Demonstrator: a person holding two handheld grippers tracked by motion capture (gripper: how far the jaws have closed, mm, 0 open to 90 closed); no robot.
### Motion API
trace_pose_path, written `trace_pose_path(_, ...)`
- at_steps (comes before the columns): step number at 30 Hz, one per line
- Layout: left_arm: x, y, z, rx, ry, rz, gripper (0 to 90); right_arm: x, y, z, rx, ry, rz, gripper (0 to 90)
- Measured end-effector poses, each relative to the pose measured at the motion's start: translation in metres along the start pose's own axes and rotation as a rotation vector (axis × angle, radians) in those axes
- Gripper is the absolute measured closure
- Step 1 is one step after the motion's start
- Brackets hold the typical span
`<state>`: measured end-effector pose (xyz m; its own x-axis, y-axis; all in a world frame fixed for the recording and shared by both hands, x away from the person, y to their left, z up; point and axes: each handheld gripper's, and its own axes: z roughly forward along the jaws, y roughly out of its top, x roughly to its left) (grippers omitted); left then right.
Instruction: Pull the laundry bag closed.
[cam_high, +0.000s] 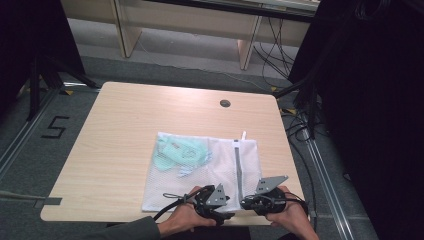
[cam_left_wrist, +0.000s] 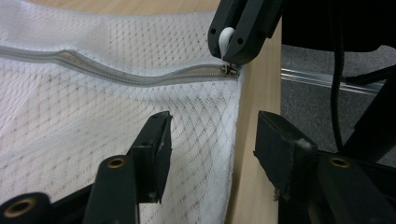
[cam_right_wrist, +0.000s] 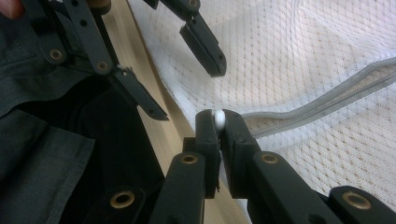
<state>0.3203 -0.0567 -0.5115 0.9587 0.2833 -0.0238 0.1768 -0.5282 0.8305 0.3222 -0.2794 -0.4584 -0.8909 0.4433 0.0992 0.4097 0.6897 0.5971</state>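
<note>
running near-to-far, zipper (cam_high: 238, 169), mesh bag (cam_high: 200, 172)

This is a lab or recording studio. A light wooden table (cam_high: 120, 130) stands on grey floor (cam_high: 165, 67) with a taped number 5 (cam_high: 54, 127) to its left. Black curtains (cam_high: 380, 100) hang on both sides, a tripod (cam_high: 42, 75) stands at the far left, and cables (cam_high: 277, 47) trail beyond it.
</note>
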Motion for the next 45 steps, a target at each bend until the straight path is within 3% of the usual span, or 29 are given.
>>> trace_pose_path(3,-0.002,0.001,0.004,-0.012,-0.002,-0.002,51.3,0.0,0.0,0.0,0.001,0.0,0.003,86.4)
trace_pose_path(6,-0.005,0.001,0.01,0.01,-0.016,0.017,54.1,0.0,0.001,-0.001,0.005,0.002,0.02,86.4)
trace_pose_path(10,-0.006,0.004,0.014,0.029,0.009,0.062,59.0,-0.001,0.001,-0.001,0.002,-0.004,0.011,86.5)
trace_pose_path(11,-0.007,0.005,0.015,0.012,0.006,0.058,61.4,0.0,0.001,-0.001,0.003,0.003,0.022,86.4)
trace_pose_path(13,-0.007,0.006,0.017,0.017,0.01,0.099,65.4,0.0,0.001,-0.001,0.003,0.001,0.023,86.4)
trace_pose_path(15,-0.008,0.006,0.018,0.015,0.013,0.093,69.7,0.0,0.001,0.0,-0.005,0.0,0.024,86.4)
trace_pose_path(16,-0.007,0.006,0.017,0.018,0.012,0.121,73.5,-0.001,0.001,0.0,-0.001,0.005,0.014,86.4)
trace_pose_path(17,-0.008,0.006,0.018,0.013,0.014,0.105,73.5,-0.001,0.001,0.0,-0.001,0.005,0.014,86.4)
trace_pose_path(19,-0.006,0.006,0.017,0.025,0.002,0.135,76.5,-0.002,0.0,0.0,-0.009,0.002,0.008,86.4)
trace_pose_path(23,-0.006,0.005,0.018,0.02,-0.006,0.113,79.8,-0.001,0.001,0.001,0.004,0.008,0.017,86.4)
trace_pose_path(29,-0.007,0.007,0.018,0.034,-0.001,0.187,84.4,-0.002,0.001,0.002,0.003,0.009,0.015,86.4)
trace_pose_path(30,-0.007,0.007,0.018,0.034,-0.004,0.174,85.5,-0.003,0.001,0.002,0.002,0.008,0.014,86.4)
trace_pose_path(34,-0.007,0.007,0.018,0.043,-0.005,0.194,88.3,-0.003,0.0,0.002,0.006,0.01,0.028,86.4)
trace_pose_path(38,-0.007,0.005,0.019,0.032,-0.007,0.177,88.6,-0.006,-0.001,0.004,0.011,0.009,0.04,86.5)
trace_pose_path(39,-0.006,0.006,0.018,0.037,-0.005,0.196,88.6,-0.007,-0.001,0.005,0.012,0.013,0.038,86.4)
trace_pose_path(40,-0.007,0.006,0.018,0.038,-0.01,0.183,88.6,-0.007,-0.001,0.004,0.017,0.012,0.048,86.4)
trace_pose_path(44,-0.007,0.005,0.018,0.043,-0.01,0.196,88.7,-0.011,-0.002,0.006,0.01,0.017,0.024,86.5)
trace_pose_path(45,-0.007,0.005,0.019,0.041,-0.007,0.195,88.7,-0.011,-0.003,0.006,0.016,0.021,0.041,86.5)
